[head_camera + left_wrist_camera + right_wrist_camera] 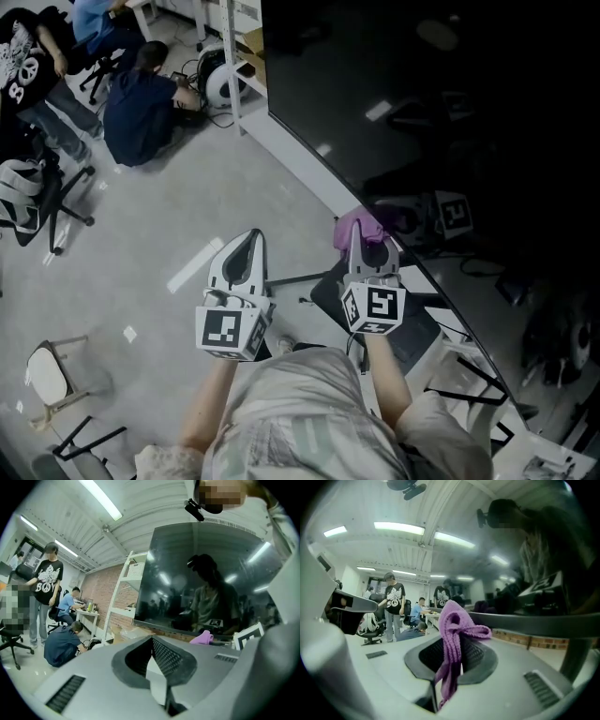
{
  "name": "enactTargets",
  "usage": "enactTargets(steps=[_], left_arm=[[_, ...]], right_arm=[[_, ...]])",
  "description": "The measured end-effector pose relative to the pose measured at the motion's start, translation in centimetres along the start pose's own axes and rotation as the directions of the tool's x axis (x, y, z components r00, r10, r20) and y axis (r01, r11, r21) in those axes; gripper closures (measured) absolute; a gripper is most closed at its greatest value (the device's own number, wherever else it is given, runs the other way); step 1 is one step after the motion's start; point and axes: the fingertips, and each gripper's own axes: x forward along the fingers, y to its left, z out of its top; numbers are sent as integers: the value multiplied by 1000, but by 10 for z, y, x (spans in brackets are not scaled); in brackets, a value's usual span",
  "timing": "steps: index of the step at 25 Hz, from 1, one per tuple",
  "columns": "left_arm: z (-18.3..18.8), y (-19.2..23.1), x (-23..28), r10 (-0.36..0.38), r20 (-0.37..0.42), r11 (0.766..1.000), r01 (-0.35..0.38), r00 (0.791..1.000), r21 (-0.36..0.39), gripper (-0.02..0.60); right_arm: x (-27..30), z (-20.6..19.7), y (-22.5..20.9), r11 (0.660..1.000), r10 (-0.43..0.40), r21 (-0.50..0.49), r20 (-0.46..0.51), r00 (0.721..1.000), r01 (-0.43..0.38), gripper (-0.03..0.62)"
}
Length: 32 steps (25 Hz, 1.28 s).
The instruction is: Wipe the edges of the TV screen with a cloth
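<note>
A: While the cloth [358,225] is being clamped in the right claw [367,248] at the TV screen's [450,112] edge, what is being risked?

B: Slippage, probably: only a fold is being gripped. The left claw [249,239] is being held closed, empty, further left.

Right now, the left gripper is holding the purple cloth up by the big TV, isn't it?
No, it is the right gripper that holds the purple cloth by the TV screen, as the right gripper view shows. The left gripper is shut on nothing.
</note>
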Motion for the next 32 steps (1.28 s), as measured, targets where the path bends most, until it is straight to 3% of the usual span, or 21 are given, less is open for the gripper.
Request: enactTargets(steps=[6,14,21,27,32], left_arm=[[26,116,60,-45,7,999,45,999,21,566],[59,196,128,-127,14,990,126,992,56,566],[63,204,208,-253,-3,966,253,967,50,566],[51,202,256,-327,-60,945,327,943,-14,566],[58,205,293,-386,-36,922,386,922,-3,566]], right_arm=[[114,17,82,999,-9,-36,-16,1000,9,540],[198,25,127,999,-31,-20,-21,999,30,540],[238,40,133,996,-81,23,1,997,81,540],[248,36,130,990,-141,-4,-54,988,141,540],[255,36,134,980,-178,72,-94,979,185,540]])
